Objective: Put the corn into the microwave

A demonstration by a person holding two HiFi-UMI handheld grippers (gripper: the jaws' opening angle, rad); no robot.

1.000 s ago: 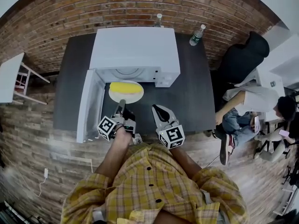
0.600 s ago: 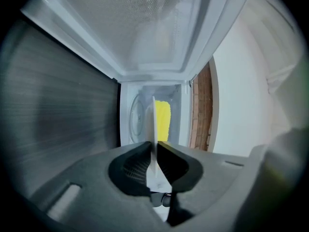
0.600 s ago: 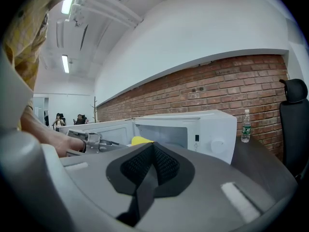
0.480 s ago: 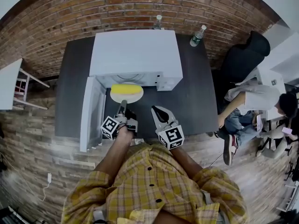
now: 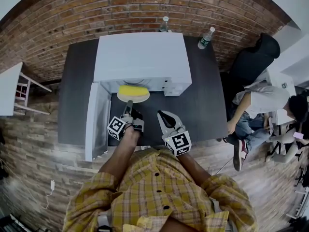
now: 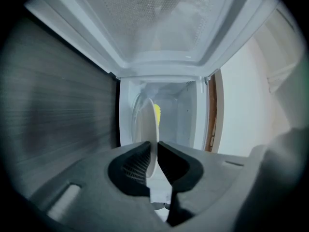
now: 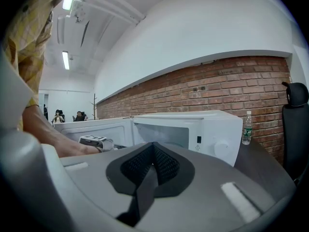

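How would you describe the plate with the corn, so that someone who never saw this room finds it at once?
Find the white microwave on the dark table, its door open to the left. At its opening is a pale round plate, pinched at the near rim by the left gripper. Only it carries a yellow corn cob.

— What does the tabletop look like from your end?

— I see a dark tabletop (image 5: 205, 98) close to a brick wall (image 5: 72, 18). A white microwave (image 5: 142, 57) stands on it toward the back, with its door (image 5: 96, 122) swung open on the left side.

— Anything else standing on it?

— I count two upright clear bottles. The first bottle (image 5: 164, 23) is just behind the microwave's rear edge, and the second bottle (image 5: 205, 36) stands near its right rear corner, apart from it.
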